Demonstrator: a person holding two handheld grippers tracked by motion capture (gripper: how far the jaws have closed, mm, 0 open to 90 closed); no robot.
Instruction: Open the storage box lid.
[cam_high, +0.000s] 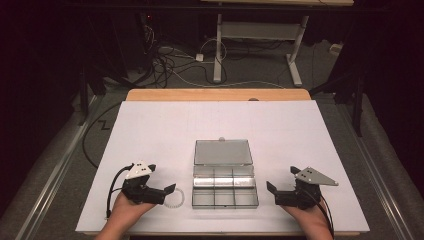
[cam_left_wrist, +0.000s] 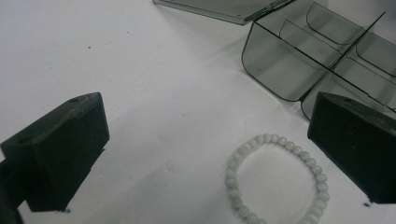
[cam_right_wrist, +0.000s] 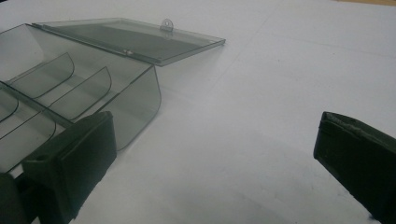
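A smoky clear plastic box (cam_high: 225, 189) with several compartments sits at the near middle of the white table. Its lid (cam_high: 222, 152) lies open and flat behind it. A pale bead bracelet (cam_high: 175, 206) lies flat on the table just left of the box. My left gripper (cam_high: 162, 177) rests beside it, open. In the left gripper view the bracelet (cam_left_wrist: 231, 175) lies low between the jaws, nearer the right one, untouched, with the box (cam_left_wrist: 280, 70) beyond. My right gripper (cam_high: 281, 178) is open at the box's right, with bare table between its jaws (cam_right_wrist: 217, 123) and the box (cam_right_wrist: 93, 88) to its left.
White sheet (cam_high: 220, 120) covers the tabletop, with a wooden strip (cam_high: 215, 94) along the far edge. Beyond the table, cables (cam_high: 170, 62) and a desk frame (cam_high: 260, 35) stand on the floor. Bare sheet lies behind and on both sides of the box.
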